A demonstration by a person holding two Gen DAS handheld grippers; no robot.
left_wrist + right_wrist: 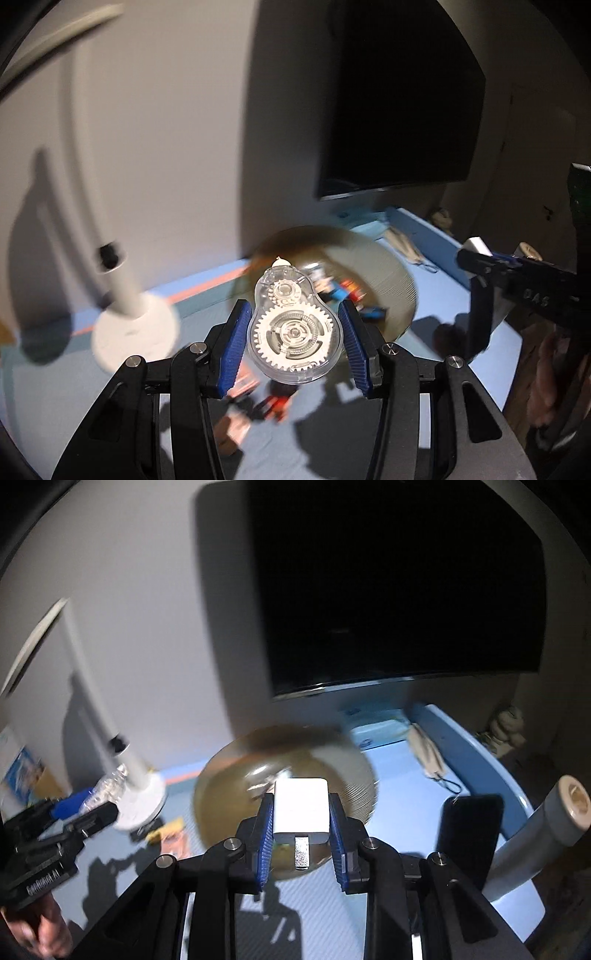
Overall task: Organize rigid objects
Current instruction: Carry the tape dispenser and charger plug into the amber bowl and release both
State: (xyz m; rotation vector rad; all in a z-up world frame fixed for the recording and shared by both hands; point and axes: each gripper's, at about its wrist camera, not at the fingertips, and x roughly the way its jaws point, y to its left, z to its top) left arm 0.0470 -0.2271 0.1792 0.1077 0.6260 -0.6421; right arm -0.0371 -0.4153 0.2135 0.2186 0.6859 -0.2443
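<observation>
Gripping charger (301, 809) (left view: tape dispenser (294, 328)).

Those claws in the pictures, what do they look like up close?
Both claws, left and right, have black angular linkage arms with silver rivets and ribbed blue finger pads. White lettering marks the black bodies. No cables show, and a bare hand grips one handle.

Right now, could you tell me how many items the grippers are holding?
2. The left gripper holds a clear correction-tape dispenser; the right gripper holds a white charger. Both are above the bowl. Blur may hide other items.
</observation>
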